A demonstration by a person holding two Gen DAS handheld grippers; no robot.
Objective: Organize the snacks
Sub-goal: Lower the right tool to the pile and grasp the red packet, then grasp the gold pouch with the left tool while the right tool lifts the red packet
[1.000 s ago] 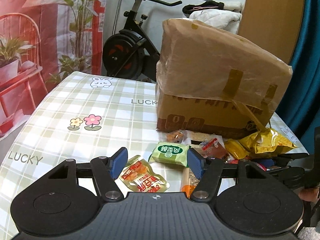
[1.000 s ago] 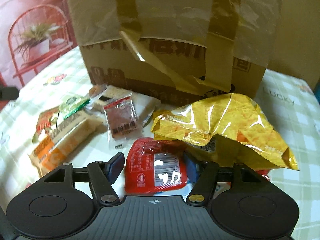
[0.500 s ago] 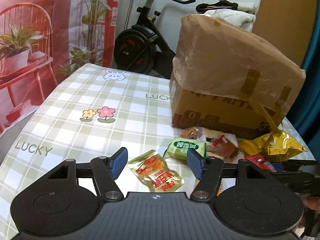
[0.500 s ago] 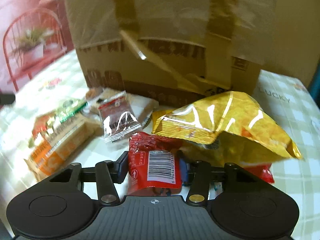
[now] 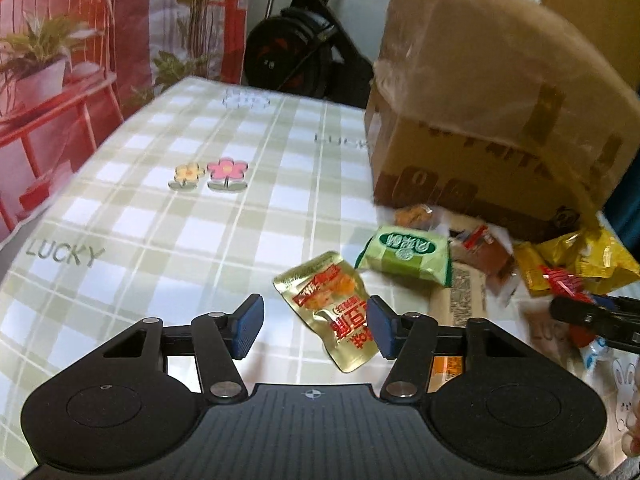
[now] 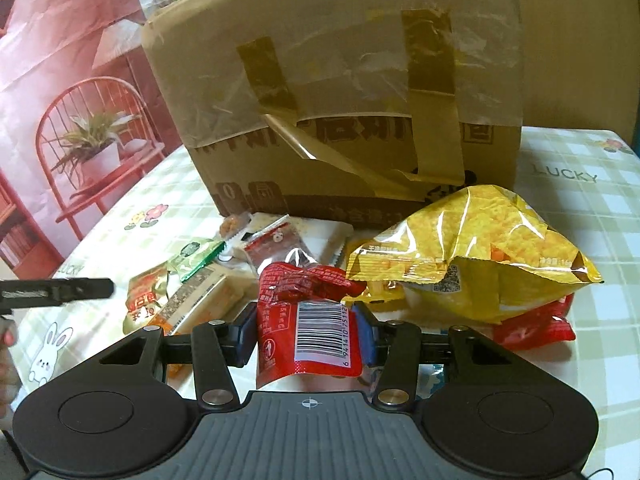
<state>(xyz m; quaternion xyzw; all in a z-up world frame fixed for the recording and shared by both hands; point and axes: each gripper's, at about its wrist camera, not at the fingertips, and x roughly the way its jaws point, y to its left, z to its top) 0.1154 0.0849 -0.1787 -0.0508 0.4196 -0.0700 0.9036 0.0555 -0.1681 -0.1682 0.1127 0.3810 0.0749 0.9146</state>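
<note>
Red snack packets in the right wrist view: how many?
2. One red packet with a barcode is clamped in the right gripper; another red packet lies partly under the yellow bag. More may be hidden.

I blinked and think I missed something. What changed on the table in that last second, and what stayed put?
The right gripper closed on the red packet, which lay loose between its fingers before, and has raised it slightly. The left gripper came down over the gold pouch; its jaws are closing, pads not yet pressing. The cardboard box, yellow bag and green packet stayed put.
</note>
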